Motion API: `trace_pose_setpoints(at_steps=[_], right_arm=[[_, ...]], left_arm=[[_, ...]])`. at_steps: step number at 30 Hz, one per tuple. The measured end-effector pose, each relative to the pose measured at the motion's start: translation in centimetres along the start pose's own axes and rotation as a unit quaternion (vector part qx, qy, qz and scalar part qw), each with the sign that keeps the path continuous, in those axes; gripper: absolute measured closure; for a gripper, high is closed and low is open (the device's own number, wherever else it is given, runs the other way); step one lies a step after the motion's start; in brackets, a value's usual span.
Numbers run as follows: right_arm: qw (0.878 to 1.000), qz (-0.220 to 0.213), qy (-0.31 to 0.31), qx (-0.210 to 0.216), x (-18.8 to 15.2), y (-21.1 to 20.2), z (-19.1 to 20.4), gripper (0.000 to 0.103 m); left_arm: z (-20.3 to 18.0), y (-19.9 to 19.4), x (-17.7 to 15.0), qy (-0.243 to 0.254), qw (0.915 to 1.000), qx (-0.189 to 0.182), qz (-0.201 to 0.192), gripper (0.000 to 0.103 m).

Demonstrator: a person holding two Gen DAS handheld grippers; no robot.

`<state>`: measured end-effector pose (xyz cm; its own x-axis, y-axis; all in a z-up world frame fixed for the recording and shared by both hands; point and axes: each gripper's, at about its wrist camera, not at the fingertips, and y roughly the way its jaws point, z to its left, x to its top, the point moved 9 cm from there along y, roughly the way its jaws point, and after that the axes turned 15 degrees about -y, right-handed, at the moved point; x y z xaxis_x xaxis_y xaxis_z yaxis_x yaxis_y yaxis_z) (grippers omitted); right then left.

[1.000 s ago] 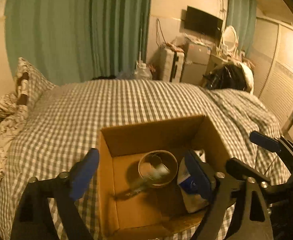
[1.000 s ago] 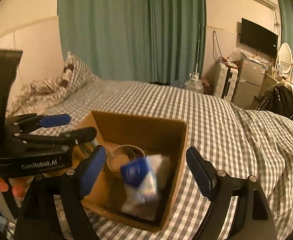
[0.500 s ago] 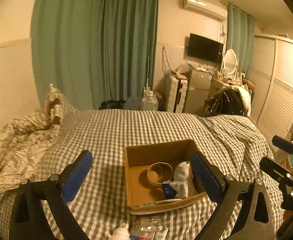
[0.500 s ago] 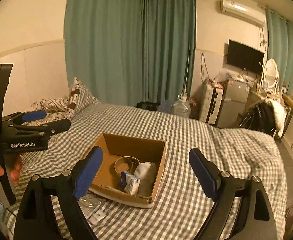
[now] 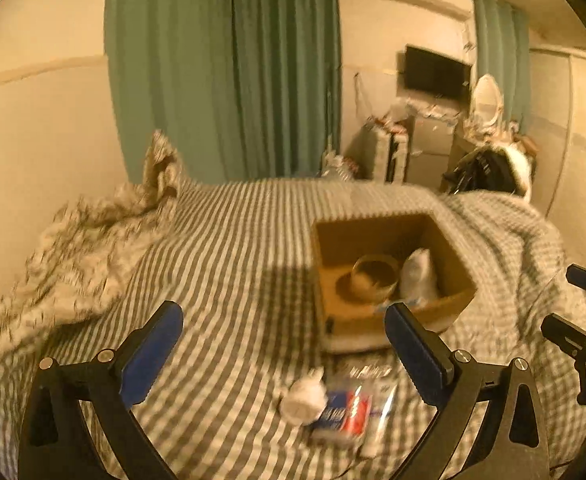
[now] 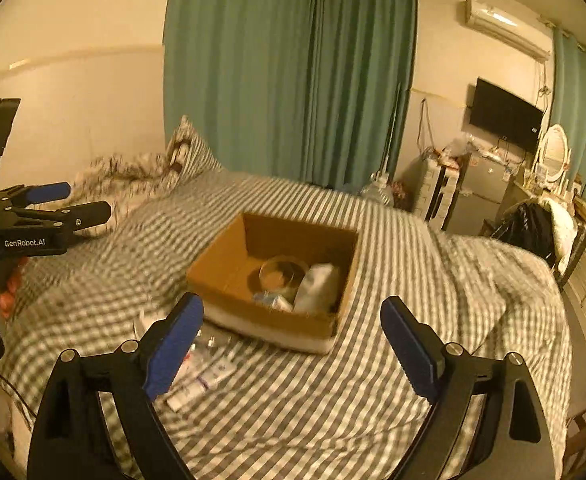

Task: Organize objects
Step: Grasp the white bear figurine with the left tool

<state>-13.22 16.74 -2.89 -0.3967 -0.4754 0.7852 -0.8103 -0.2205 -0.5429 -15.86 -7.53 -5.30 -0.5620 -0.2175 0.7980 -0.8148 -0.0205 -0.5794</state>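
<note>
From the left wrist view, the left gripper (image 5: 281,344) hangs released above the grey-and-white checked bed (image 5: 229,280), its blue-padded fingers (image 5: 151,354) spread wide with nothing between them. Beyond it an open brown cardboard box (image 5: 389,312) sits on the bedcover, holding a round shallow bowl (image 5: 375,278) and, just beside that, a soft white pouch (image 5: 419,274). In front of the box, near the gripper, lie a crumpled white wad (image 5: 303,398), a blue-and-red flat packet (image 5: 343,414) and a white tube (image 5: 381,416), all blurred. The right gripper (image 5: 585,320) shows at the right edge.

From the right wrist view, the right gripper (image 6: 293,344) is likewise released and empty over the bed (image 6: 413,280). The box (image 6: 229,276) lies ahead, with the bowl (image 6: 283,274) and pouch (image 6: 317,286) inside. Small blurred packets (image 6: 205,372) rest on the cover by its left finger. The left gripper (image 6: 67,202) is held at the far left, open.
</note>
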Motion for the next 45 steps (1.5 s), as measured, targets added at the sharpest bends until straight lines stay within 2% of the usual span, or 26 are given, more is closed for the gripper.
trace_pose_setpoints(at_steps=[6,9,11,12,18,21,23,25,27,29,31,36,41,42,45], right_arm=[[0.998,0.061,0.011,0.033,-5.3,5.2,3.4,0.012],[0.994,0.088,0.013,0.056,-7.6,7.4,4.6,0.012],[0.993,0.099,0.01,0.062,-8.8,8.3,5.1,0.012],[0.993,0.103,0.011,0.063,-9.2,8.6,5.1,0.012],[0.989,0.12,0.029,0.076,-10.5,10.5,5.1,0.012],[0.988,0.127,0.033,0.077,-11.1,11.0,5.1,0.012],[0.988,0.133,0.038,0.076,-11.5,11.2,4.8,0.012],[0.987,0.137,0.044,0.075,-11.8,11.3,4.6,0.012],[0.986,0.139,0.047,0.072,-11.9,11.3,4.5,0.012],[0.987,0.139,0.049,0.069,-11.7,11.2,4.5,0.012],[0.987,0.137,0.046,0.068,-11.4,10.9,4.7,0.012],[0.989,0.131,0.028,0.061,-10.5,9.9,5.5,0.012],[0.99,0.129,0.017,0.057,-9.9,9.4,6.2,0.012],[0.99,0.13,0.015,0.057,-9.9,9.4,6.3,0.012],[0.989,0.132,0.013,0.059,-9.9,9.7,6.6,0.012]], left_arm=[[0.5,3.9,-6.3,0.006,0.9987,0.014,0.049,0.0],[1.4,6.3,-9.0,0.016,0.9962,0.043,0.074,0.0],[2.0,7.6,-10.0,0.013,0.9941,0.058,0.091,0.005],[2.2,8.3,-10.4,0.008,0.993,0.059,0.102,0.013],[0.8,11.3,-12.6,0.006,0.9879,0.034,0.151,0.015],[0.5,12.5,-13.1,-0.03,0.9855,0.003,0.167,0.015],[0.8,13.0,-13.0,-0.045,0.9838,-0.004,0.173,0.017],[0.7,13.0,-13.3,-0.057,0.9804,-0.025,0.187,0.03],[0.6,12.7,-13.5,-0.068,0.9757,-0.049,0.203,0.036],[0.7,12.3,-13.7,-0.077,0.9731,-0.059,0.209,0.047],[1.0,12.0,-13.7,-0.084,0.9723,-0.055,0.211,0.066],[1.5,12.3,-14.3,-0.056,0.9757,-0.014,0.211,0.066],[1.6,12.0,-13.9,-0.066,0.976,-0.02,0.206,0.063],[1.6,11.9,-13.7,-0.072,0.9757,-0.021,0.206,0.06],[1.5,12.0,-13.1,-0.075,0.9767,-0.022,0.2,0.04]])
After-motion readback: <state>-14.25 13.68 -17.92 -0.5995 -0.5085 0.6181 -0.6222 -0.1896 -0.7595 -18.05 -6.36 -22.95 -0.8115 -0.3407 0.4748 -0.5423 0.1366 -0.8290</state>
